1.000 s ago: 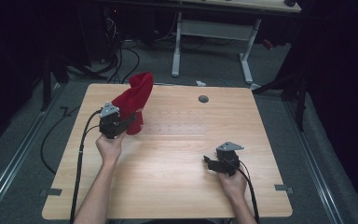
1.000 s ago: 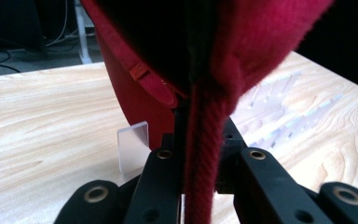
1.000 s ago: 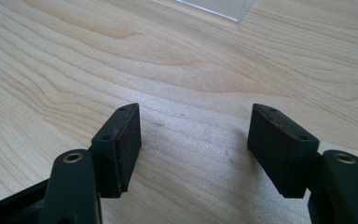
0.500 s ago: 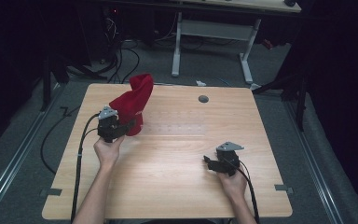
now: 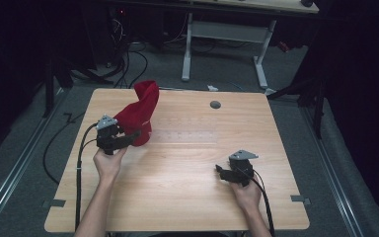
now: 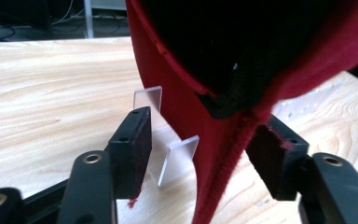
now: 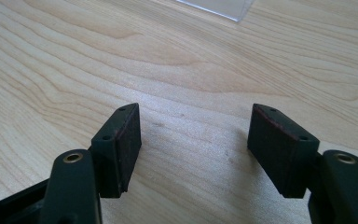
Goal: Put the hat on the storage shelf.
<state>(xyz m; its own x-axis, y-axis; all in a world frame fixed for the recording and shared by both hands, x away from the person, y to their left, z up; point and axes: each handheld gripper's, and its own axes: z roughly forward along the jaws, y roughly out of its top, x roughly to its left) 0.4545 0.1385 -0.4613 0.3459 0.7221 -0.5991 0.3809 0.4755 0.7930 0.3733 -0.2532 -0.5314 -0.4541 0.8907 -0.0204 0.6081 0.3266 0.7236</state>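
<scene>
Left gripper jaws just opening, red cap hem loose between them | cap on clear stand (far-left desk) | right gripper open, idle | next: back off cap.

The red cloth stands tall at the table's far-left — it blocks passage there, with clear plastic pieces at its foot, seemingly a stand. Bare wood lies open centre and right — the small grey disc lies flat.
</scene>
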